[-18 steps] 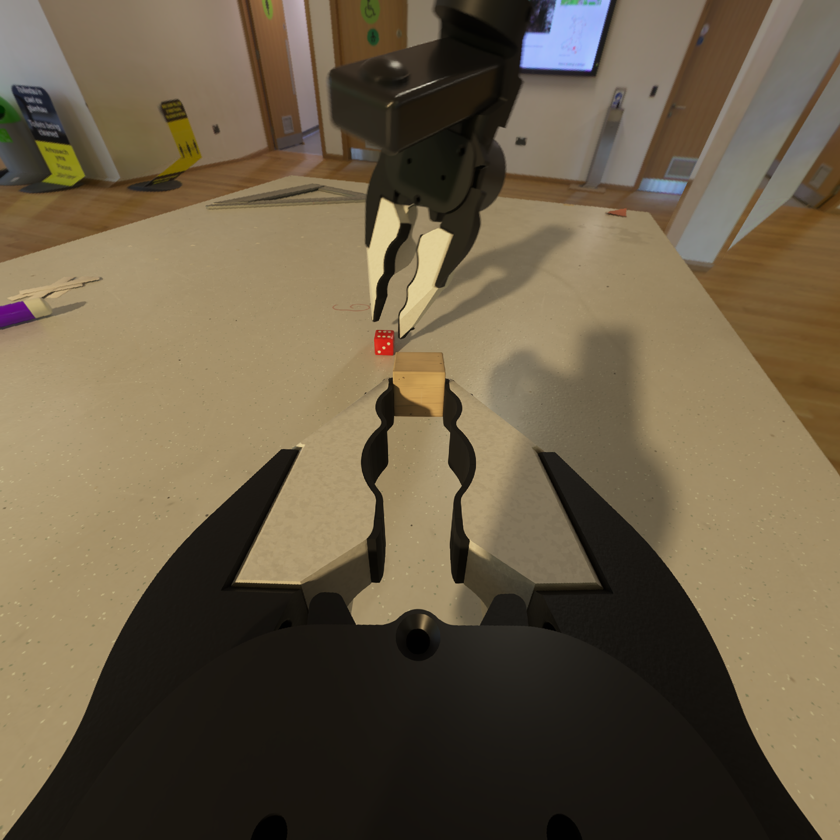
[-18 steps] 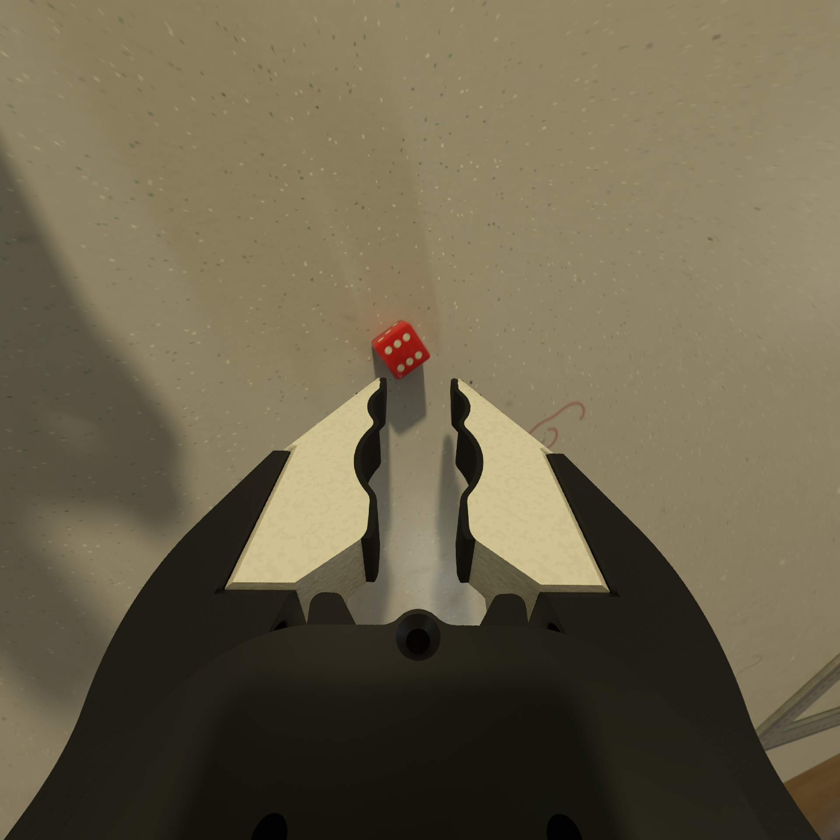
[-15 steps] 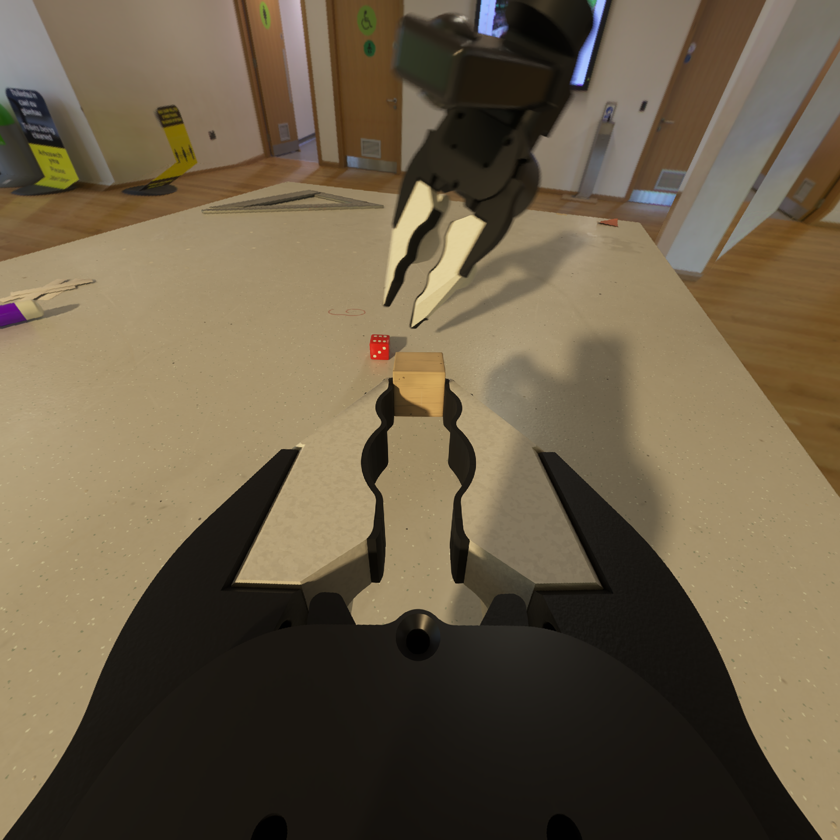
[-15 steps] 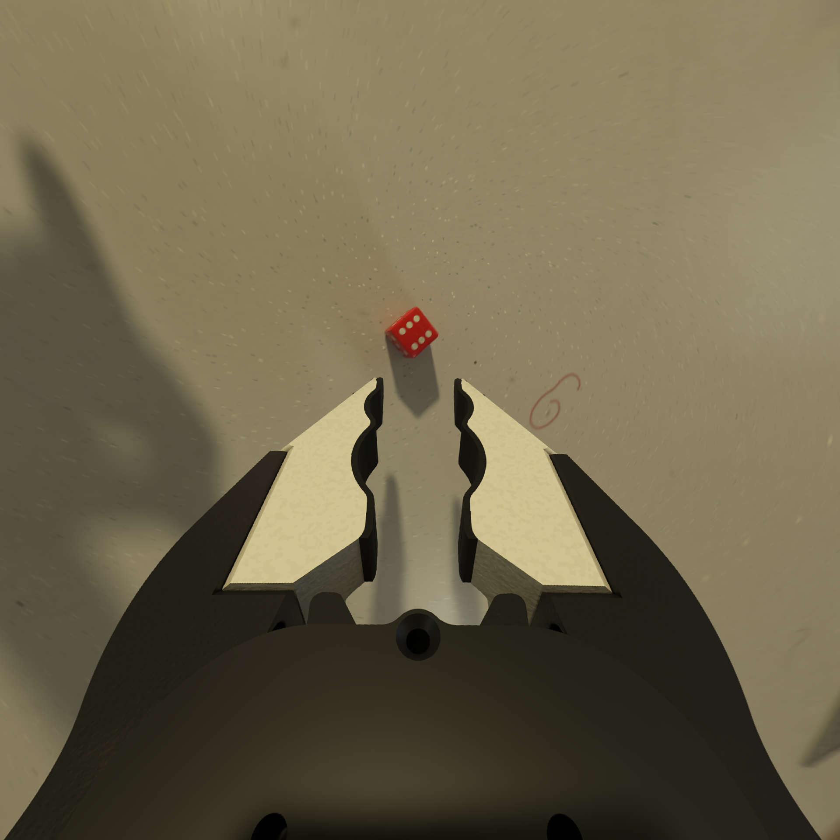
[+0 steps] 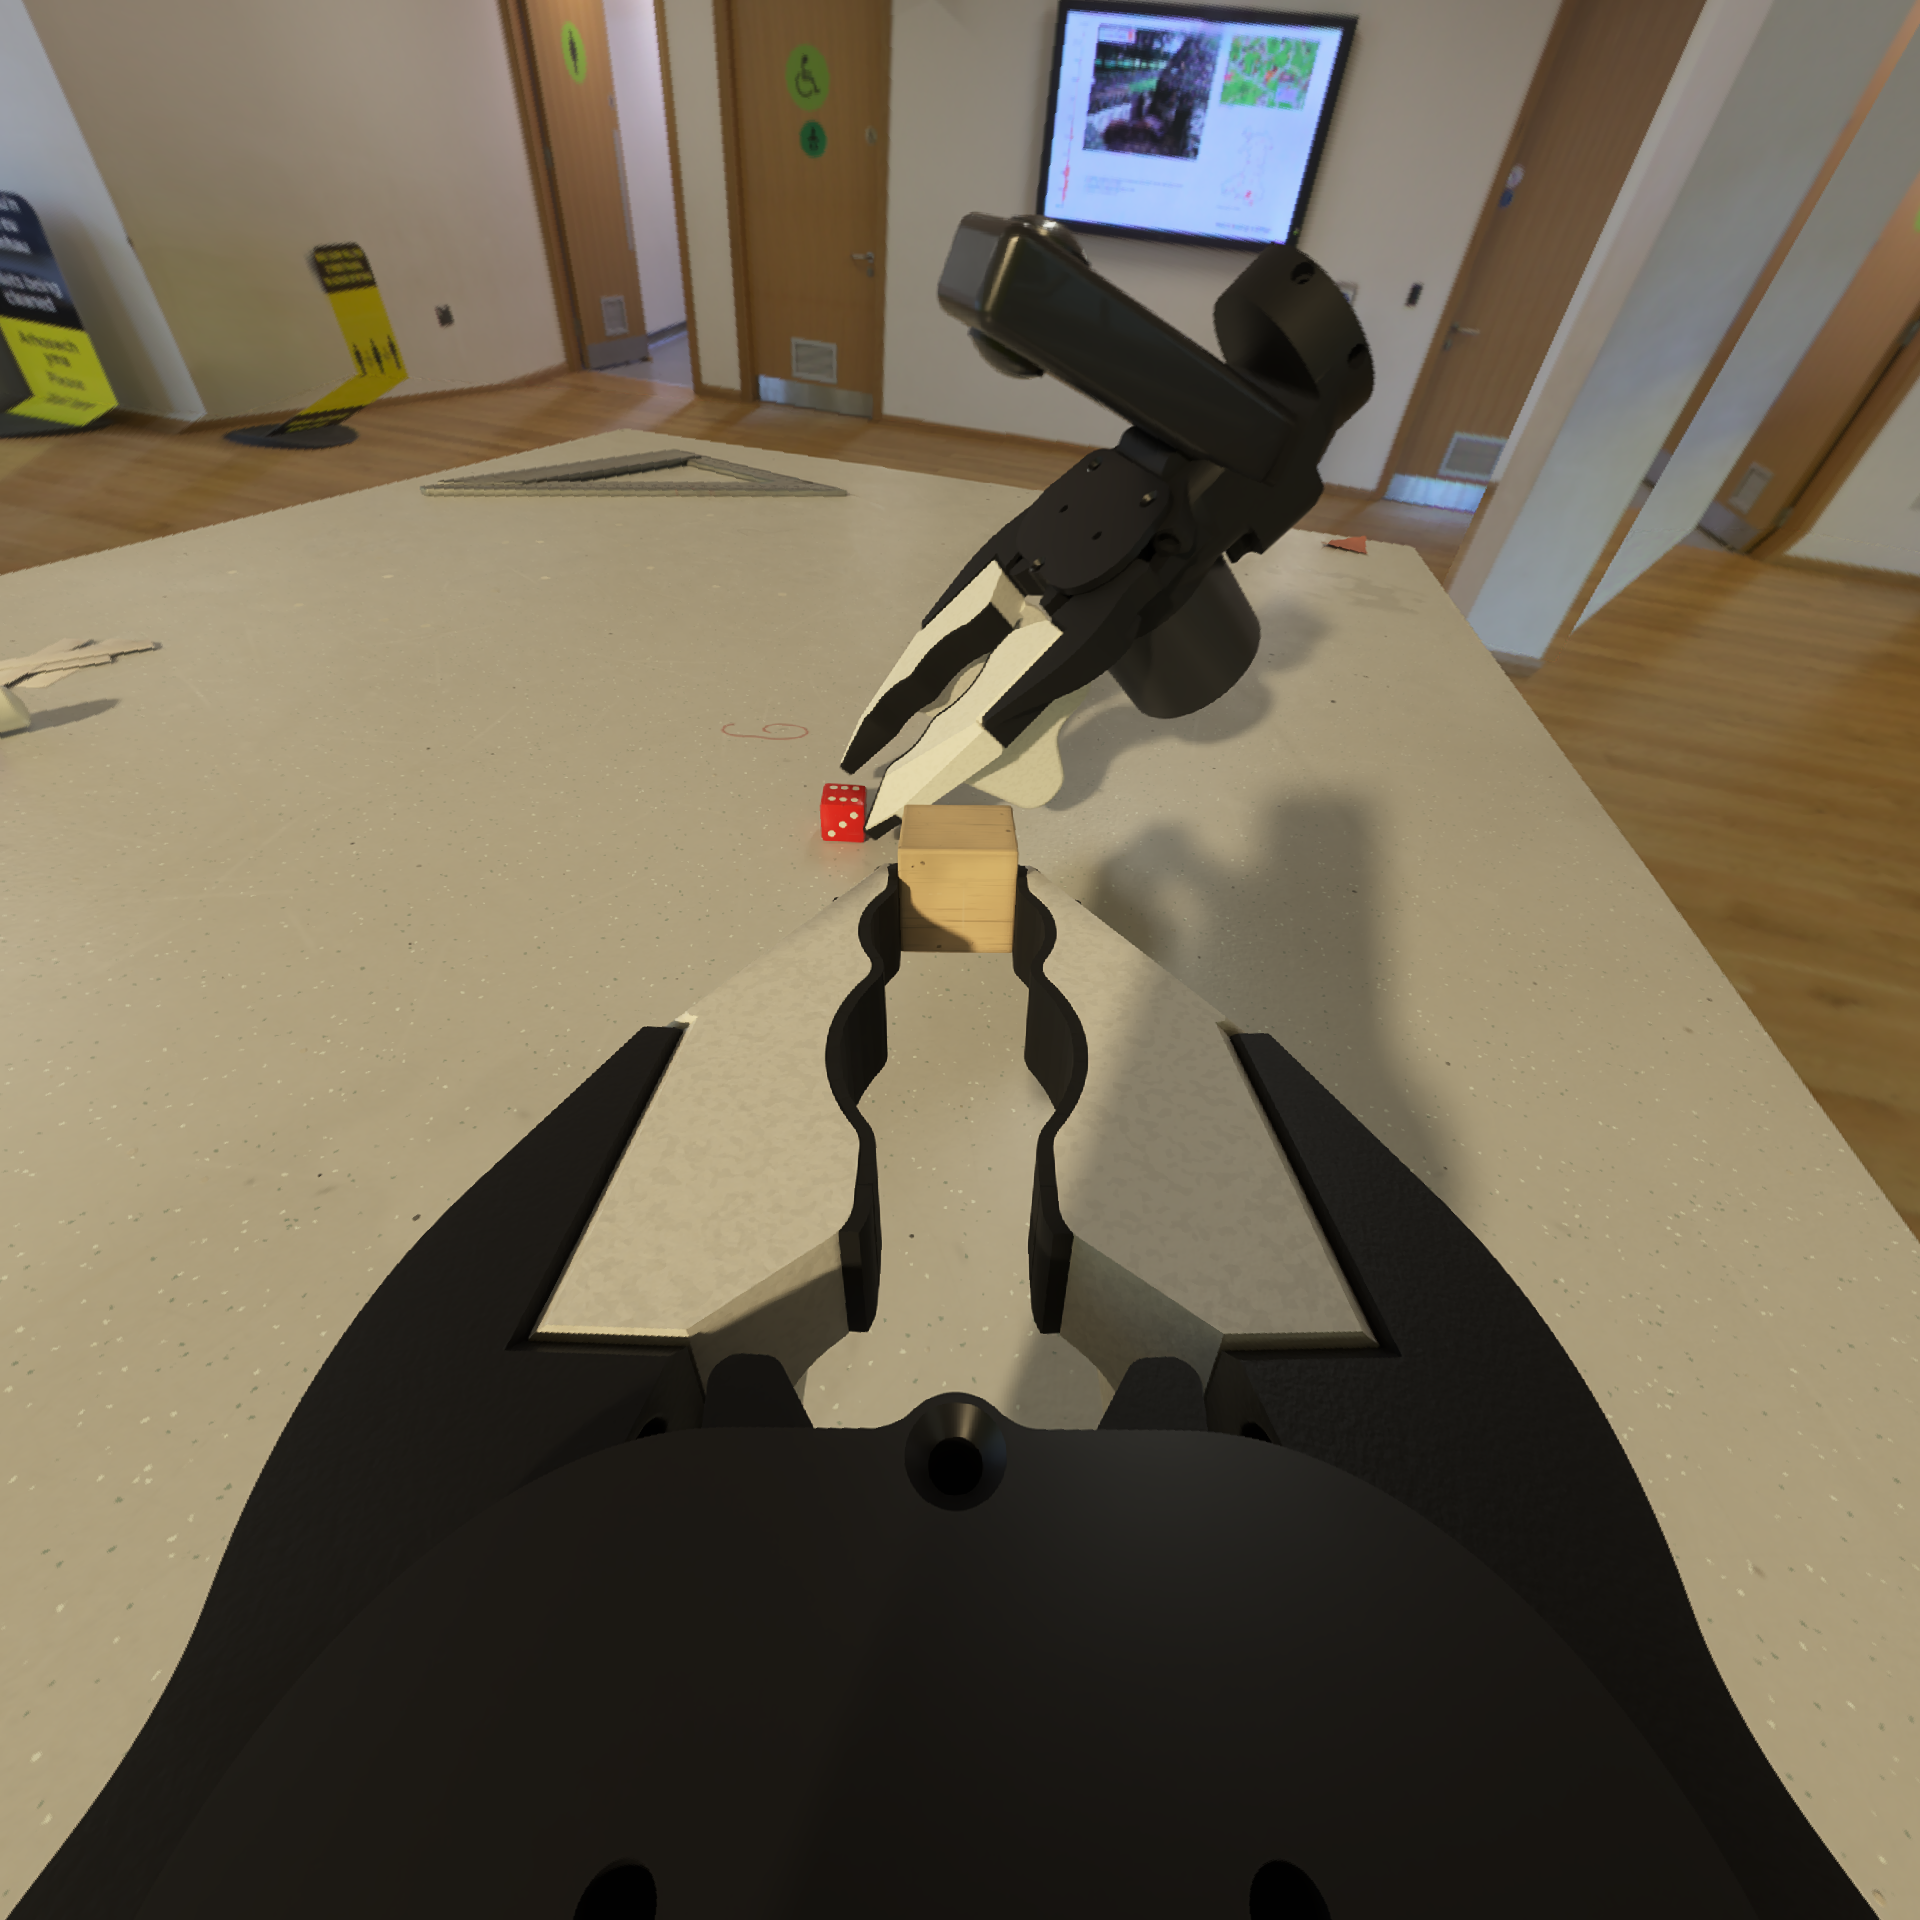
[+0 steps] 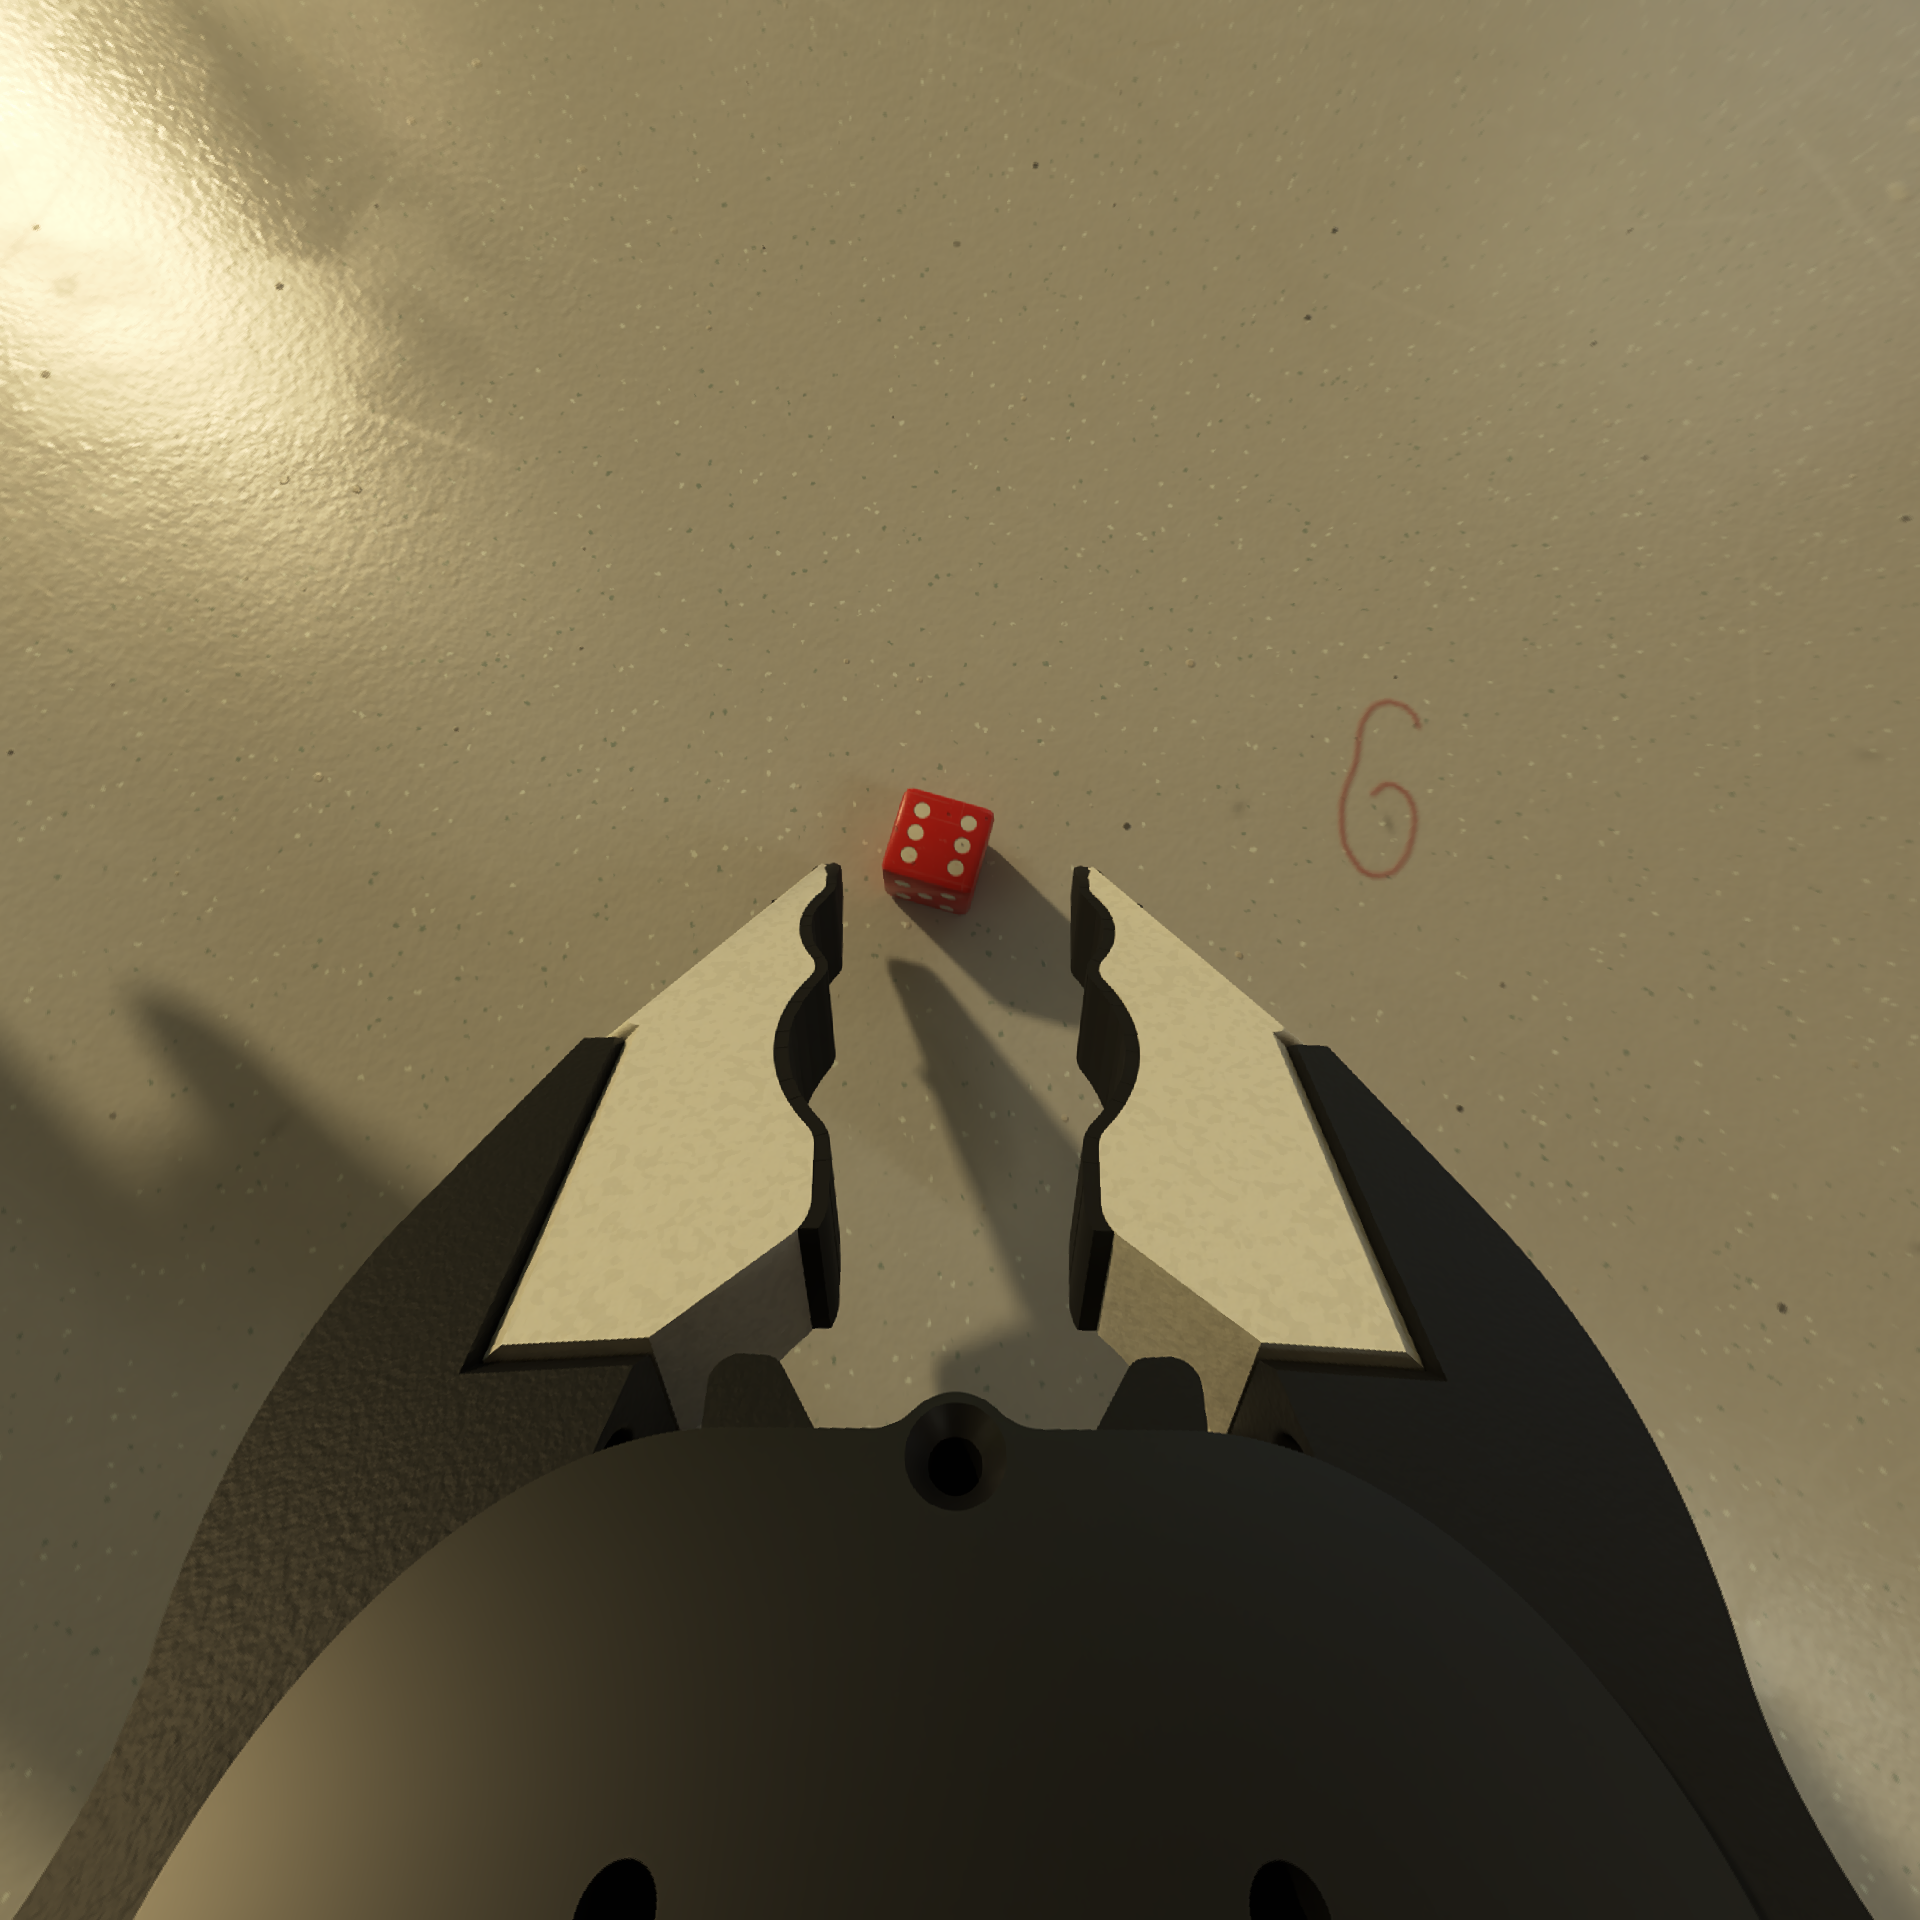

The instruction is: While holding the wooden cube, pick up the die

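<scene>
My left gripper is shut on the wooden cube, a pale block held at its fingertips above the table. The red die with white pips lies on the beige table just beyond and left of the cube. My right gripper comes down at a slant from the back right, its tips close beside the die. In the right wrist view the right gripper is open, and the die lies just ahead of the gap between its fingertips, apart from both.
A grey triangular set square lies at the table's far edge. White paper pieces lie at the left. A red handwritten mark is on the table near the die. The table's right edge drops to a wooden floor.
My right gripper has swung to a slanted pose from the right, come down to the die and opened wider. The die and my left gripper with the cube have stayed put.
</scene>
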Controlling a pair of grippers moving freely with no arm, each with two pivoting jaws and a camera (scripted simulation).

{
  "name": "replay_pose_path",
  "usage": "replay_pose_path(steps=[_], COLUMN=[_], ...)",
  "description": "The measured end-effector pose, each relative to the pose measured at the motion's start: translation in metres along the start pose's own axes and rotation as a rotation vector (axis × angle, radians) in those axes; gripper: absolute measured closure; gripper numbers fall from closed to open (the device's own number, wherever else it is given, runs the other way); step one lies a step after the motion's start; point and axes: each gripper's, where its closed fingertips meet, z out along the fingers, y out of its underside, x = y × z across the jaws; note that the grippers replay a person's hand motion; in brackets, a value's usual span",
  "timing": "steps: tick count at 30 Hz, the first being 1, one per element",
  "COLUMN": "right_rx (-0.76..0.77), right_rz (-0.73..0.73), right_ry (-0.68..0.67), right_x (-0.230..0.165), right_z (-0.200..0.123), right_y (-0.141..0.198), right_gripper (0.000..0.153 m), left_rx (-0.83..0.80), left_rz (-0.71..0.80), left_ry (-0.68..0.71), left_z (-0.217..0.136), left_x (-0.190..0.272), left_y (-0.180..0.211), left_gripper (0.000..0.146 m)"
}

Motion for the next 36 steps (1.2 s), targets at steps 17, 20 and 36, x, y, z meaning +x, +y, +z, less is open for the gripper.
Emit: replay_pose_path(steps=[17,20,36], right_rx=[-0.023,-0.016,0.016], right_rz=[0.014,0.057,0.253], right_ry=[-0.025,-0.026,0.093], right_x=[-0.001,-0.001,-0.004], right_z=[0.015,0.014,0.013], right_y=[-0.002,-0.001,-0.001], right_gripper=[0.119,0.119,0.121], left_rx=[0.002,0.005,0.045], left_rz=[-0.016,-0.019,-0.062], left_ry=[0.022,0.026,0.097], left_z=[-0.001,-0.001,0.002], left_x=[0.001,0.001,0.013], left_y=[0.000,0.000,-0.005], left_gripper=[0.126,0.126,0.126])
